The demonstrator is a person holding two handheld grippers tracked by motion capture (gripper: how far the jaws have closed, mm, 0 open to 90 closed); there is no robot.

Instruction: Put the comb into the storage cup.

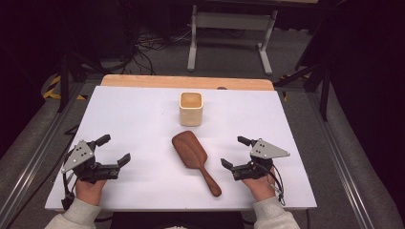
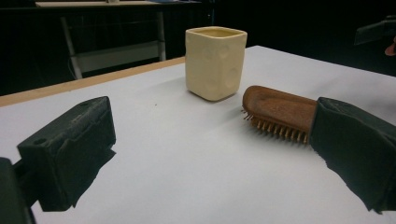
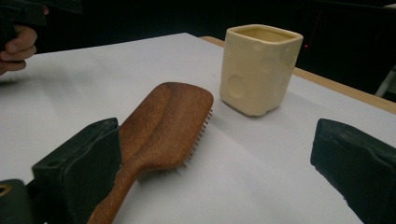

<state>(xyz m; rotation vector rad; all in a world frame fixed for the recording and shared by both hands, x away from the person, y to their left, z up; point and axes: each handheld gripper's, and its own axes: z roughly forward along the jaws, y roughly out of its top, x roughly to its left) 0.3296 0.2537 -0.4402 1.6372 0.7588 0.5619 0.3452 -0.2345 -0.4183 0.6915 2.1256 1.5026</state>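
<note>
High view — 1 hairbrush [image 1: 193, 153] | 1 cup [image 1: 191, 109] | 2 tongs — agape

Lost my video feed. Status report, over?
Left gripper and right gripper open, empty. Hairbrush lies bristles down between them, untouched. Cup upright behind it; nothing blocking.

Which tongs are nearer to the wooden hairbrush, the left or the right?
Right. The right tongs sit open just beside the hairbrush handle, not touching. The left tongs, also open, rest farther away across bare table.
</note>
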